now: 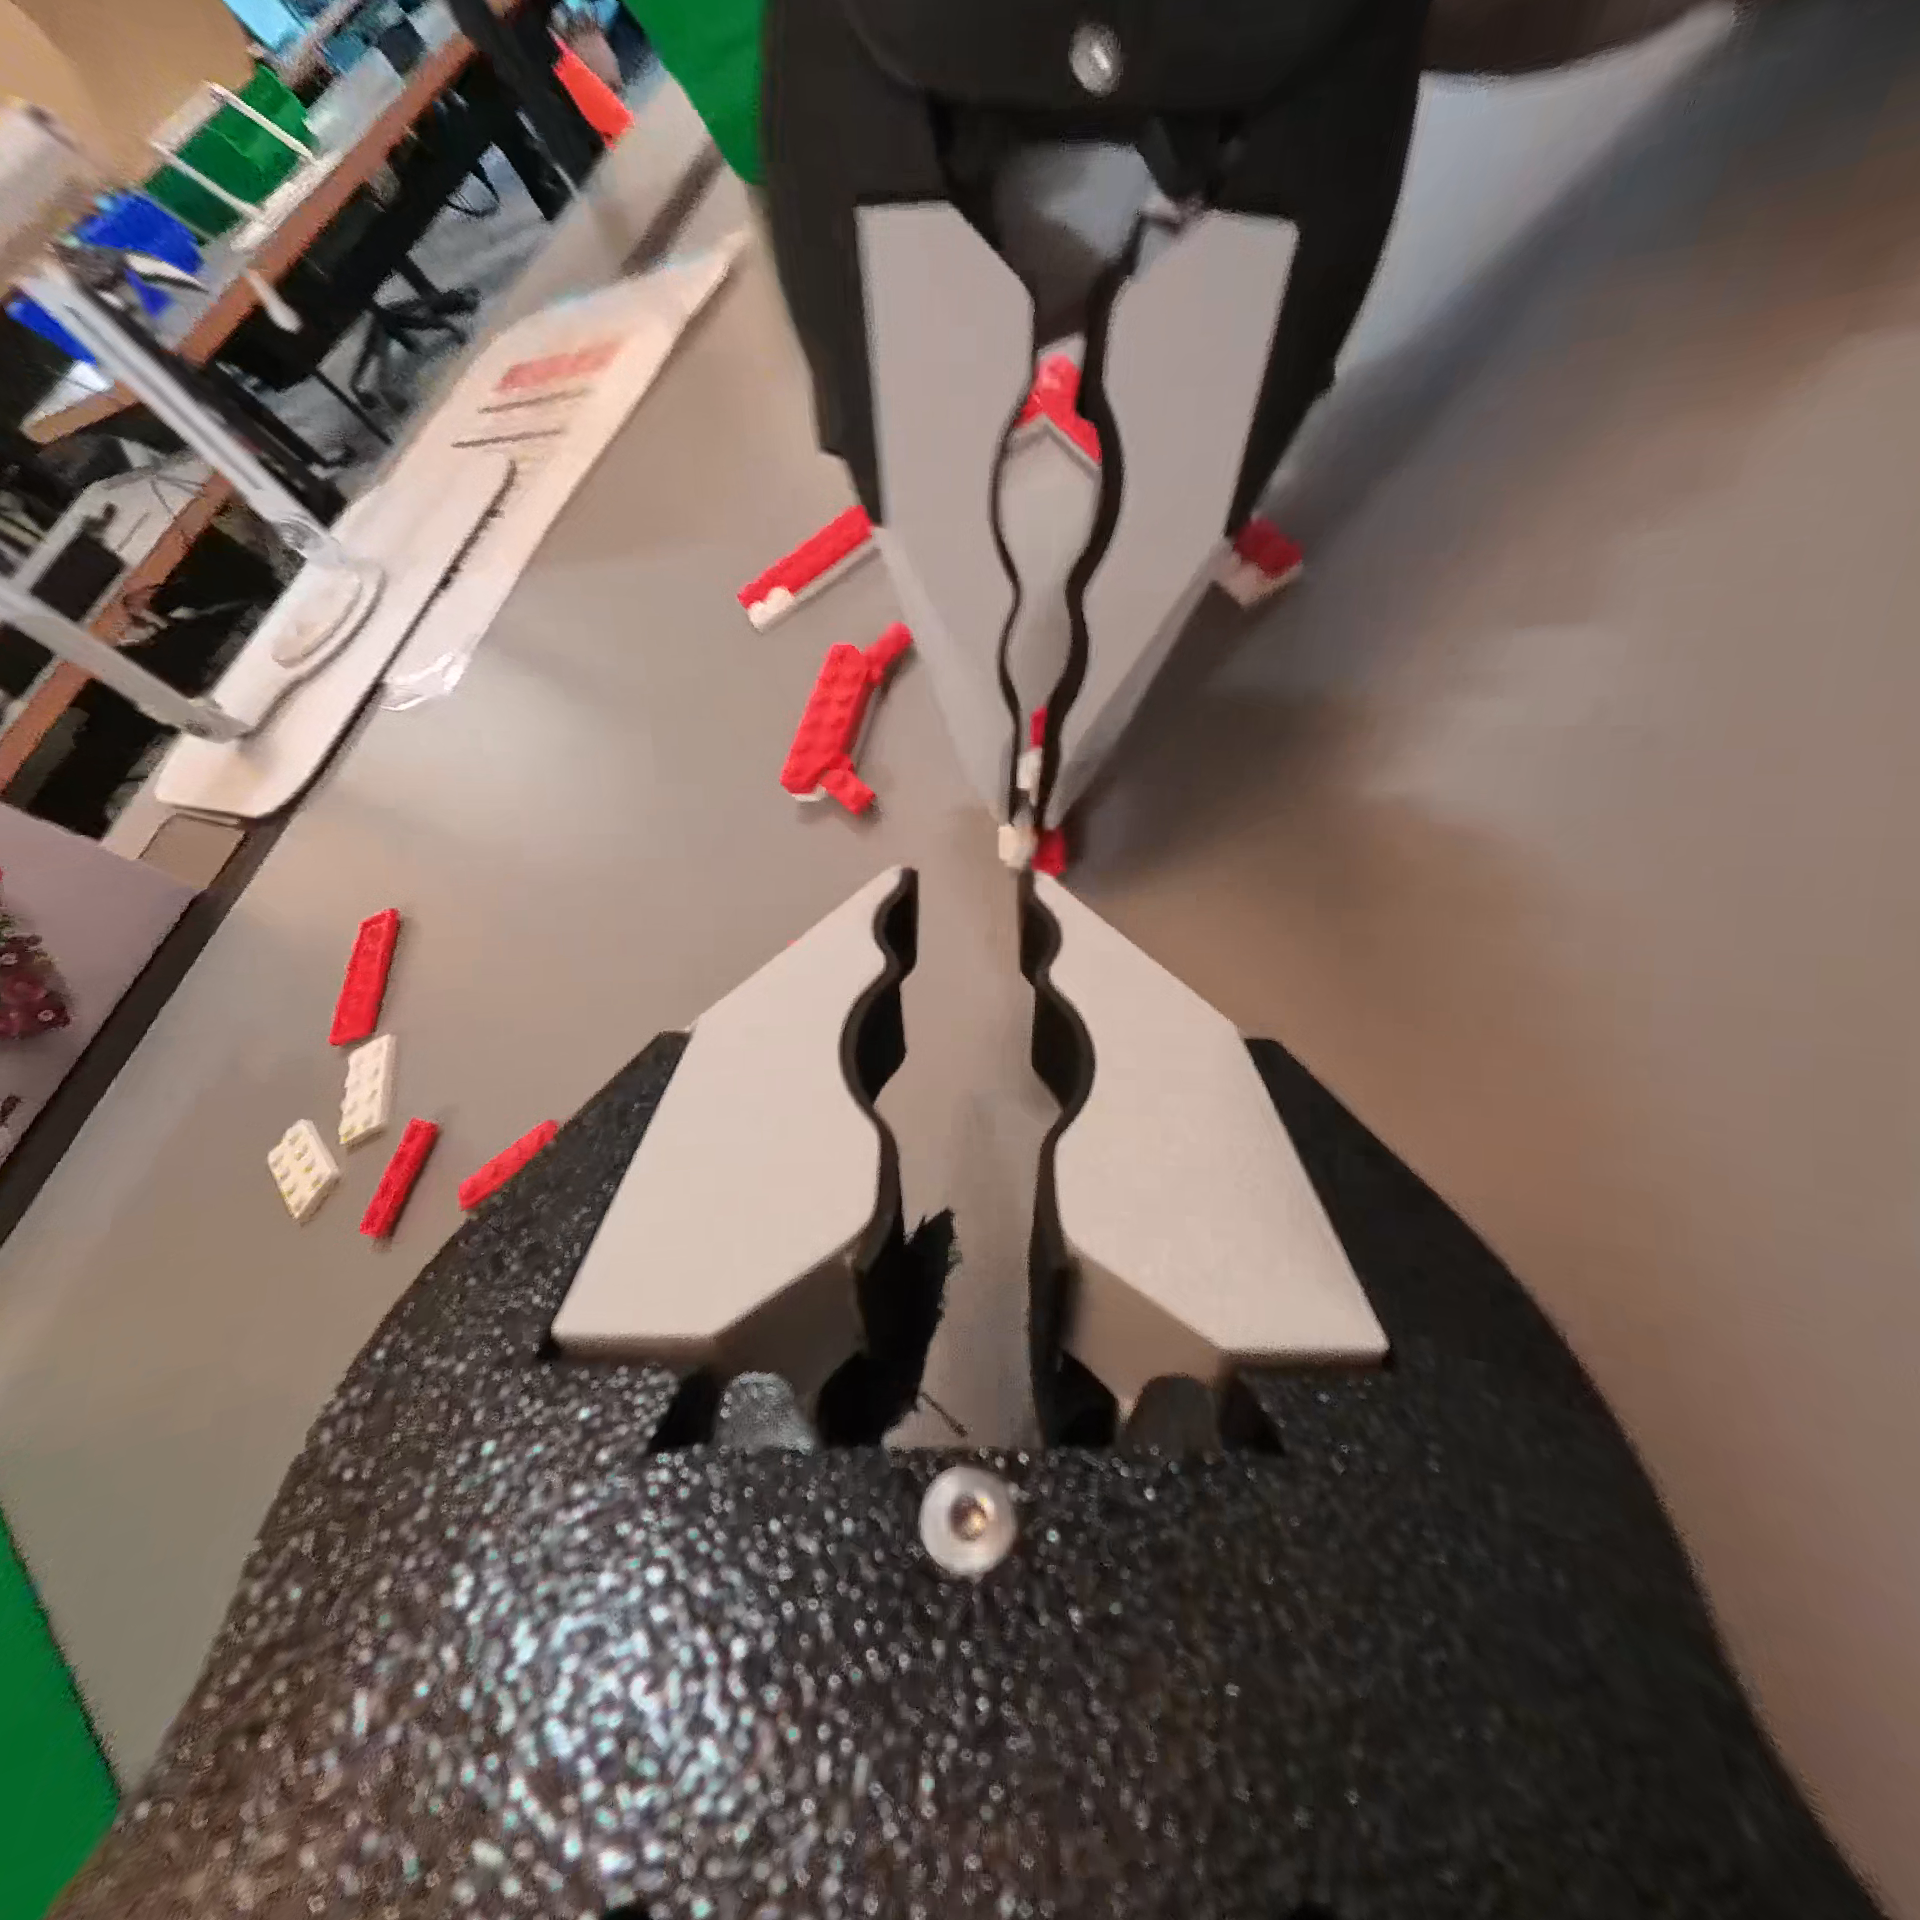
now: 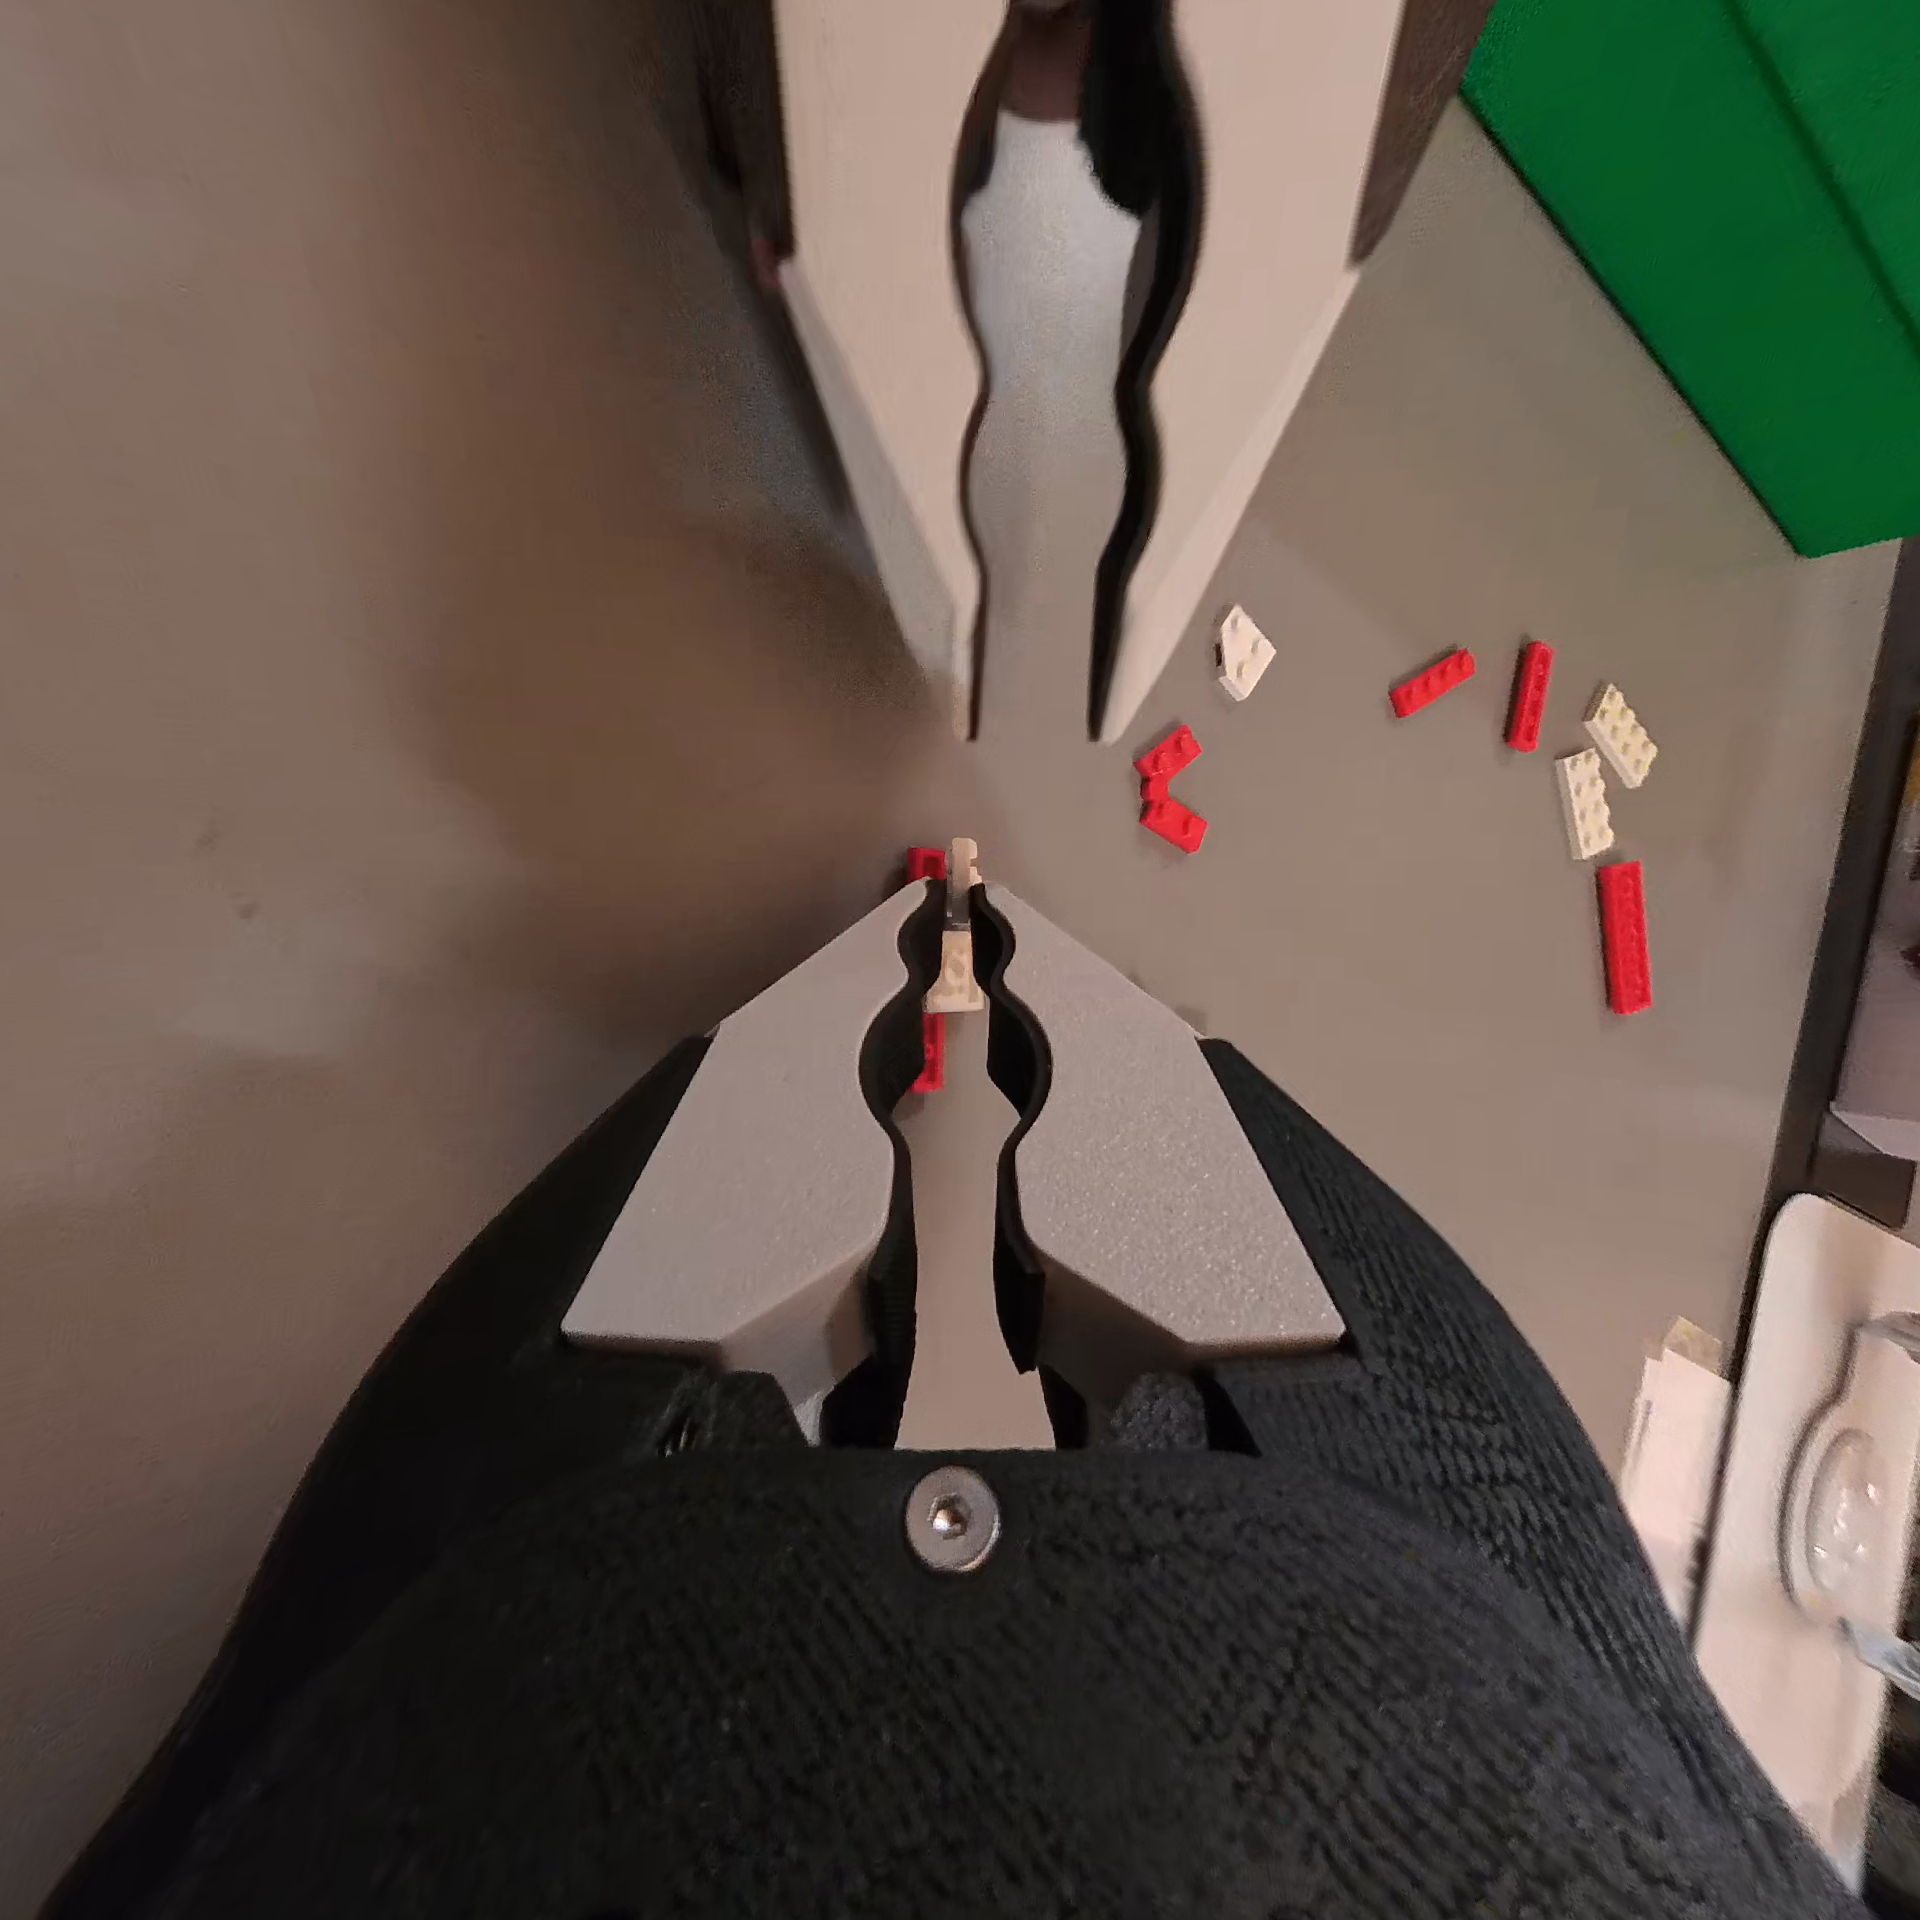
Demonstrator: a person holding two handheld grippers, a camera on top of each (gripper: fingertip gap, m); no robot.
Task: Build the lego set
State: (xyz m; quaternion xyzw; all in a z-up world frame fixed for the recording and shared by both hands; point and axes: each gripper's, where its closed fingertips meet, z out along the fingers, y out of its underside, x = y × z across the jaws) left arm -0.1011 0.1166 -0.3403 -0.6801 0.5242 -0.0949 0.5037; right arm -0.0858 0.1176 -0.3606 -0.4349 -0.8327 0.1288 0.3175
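Note:
My right gripper (image 2: 951, 883) is shut on a small white and red lego assembly (image 2: 951, 940) and holds it just above the grey table. In the left wrist view it comes in from the top (image 1: 1023, 821), with the small assembly (image 1: 1023, 840) sticking out at its tips. My left gripper (image 1: 966, 883) is open and empty, its tips facing the right gripper's tips and almost touching the held piece. In the right wrist view the left gripper (image 2: 1034, 727) points down from the top, with its jaws apart.
Loose red plates (image 1: 364, 977) and white plates (image 1: 367, 1091) lie at the left. A red sub-assembly (image 1: 831, 727) and red-white pieces (image 1: 810, 571) lie farther back. A red corner piece (image 2: 1169, 774), a green box (image 2: 1714, 239), a white sheet (image 1: 499, 468) and a glass (image 2: 1860, 1496) stand around.

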